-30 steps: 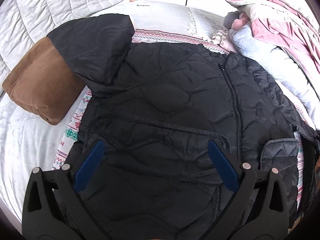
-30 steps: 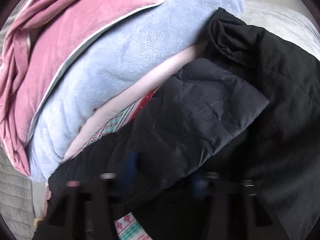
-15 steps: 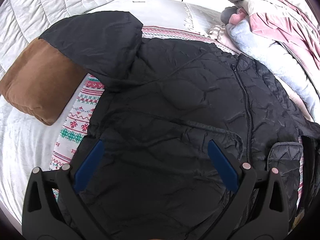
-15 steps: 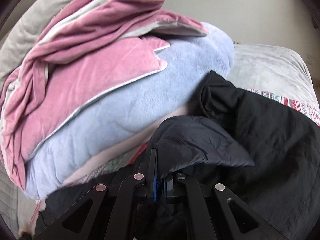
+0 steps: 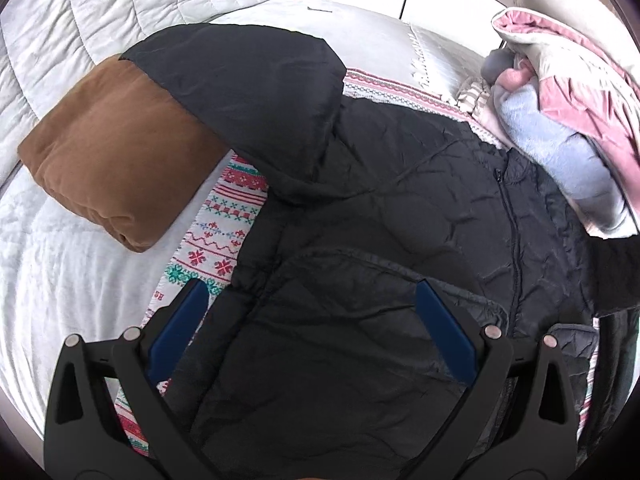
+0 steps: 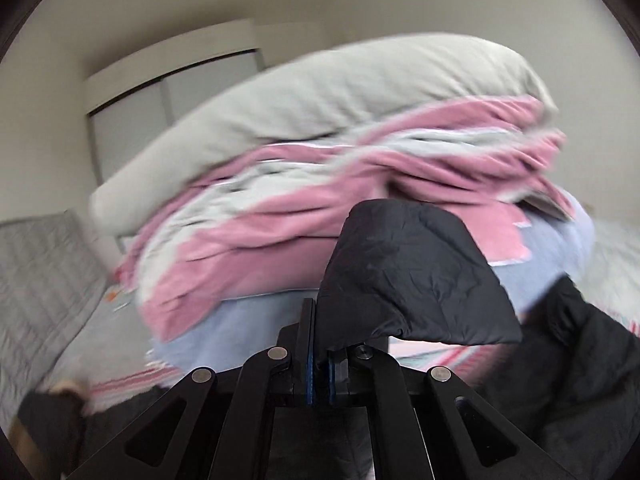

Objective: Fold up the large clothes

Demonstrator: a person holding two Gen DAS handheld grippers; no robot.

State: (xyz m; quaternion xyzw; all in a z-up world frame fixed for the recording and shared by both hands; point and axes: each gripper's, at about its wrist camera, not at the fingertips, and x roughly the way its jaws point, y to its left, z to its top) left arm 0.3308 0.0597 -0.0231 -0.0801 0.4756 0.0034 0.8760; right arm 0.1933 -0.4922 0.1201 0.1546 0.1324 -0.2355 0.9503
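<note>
A large black quilted jacket (image 5: 400,208) lies zipper-up on the bed, one sleeve (image 5: 248,92) spread to the far left over a brown cushion. My left gripper (image 5: 312,300) is open and empty, hovering above the jacket's lower front. My right gripper (image 6: 319,344) is shut on the end of the jacket's other sleeve (image 6: 408,276), held lifted in front of the blanket pile. The rest of the jacket (image 6: 580,360) shows dark at the lower right of the right wrist view.
A brown cushion (image 5: 112,148) lies on the white quilt at left. A patterned red-green blanket (image 5: 224,220) lies under the jacket. A tall pile of pink, blue and grey blankets (image 6: 320,184) stands on the right side (image 5: 568,120). A padded headboard (image 5: 120,8) rises behind.
My right gripper closed on the sleeve end and lifted it up, the view tilting upward toward the blanket pile. My left gripper drifted slightly left over the jacket and stayed open.
</note>
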